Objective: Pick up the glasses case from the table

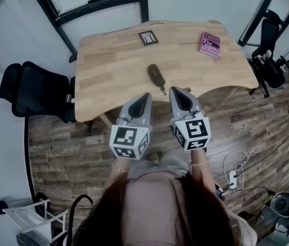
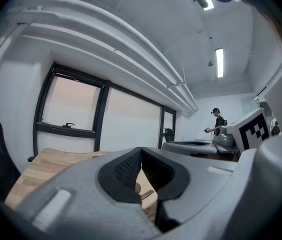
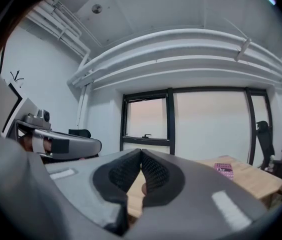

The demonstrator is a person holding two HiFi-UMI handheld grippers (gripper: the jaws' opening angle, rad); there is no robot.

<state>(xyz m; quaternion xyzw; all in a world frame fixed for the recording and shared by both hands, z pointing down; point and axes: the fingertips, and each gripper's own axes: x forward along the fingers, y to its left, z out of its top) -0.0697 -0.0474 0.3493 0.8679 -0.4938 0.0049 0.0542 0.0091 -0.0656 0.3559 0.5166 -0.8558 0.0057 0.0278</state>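
A dark oblong glasses case lies on the wooden table, near its front edge and about mid-width. My left gripper and right gripper hover side by side over the table's near edge, both pointing level toward the case, which lies just beyond and between their tips. In the left gripper view the left gripper has its pads meeting at the tip with nothing between them. In the right gripper view the right gripper is shut the same way, holding nothing. The case is hidden in both gripper views.
A purple book lies at the table's far right and a small dark square card at its far edge. A black office chair stands left of the table, another chair to the right. Cables trail on the wooden floor.
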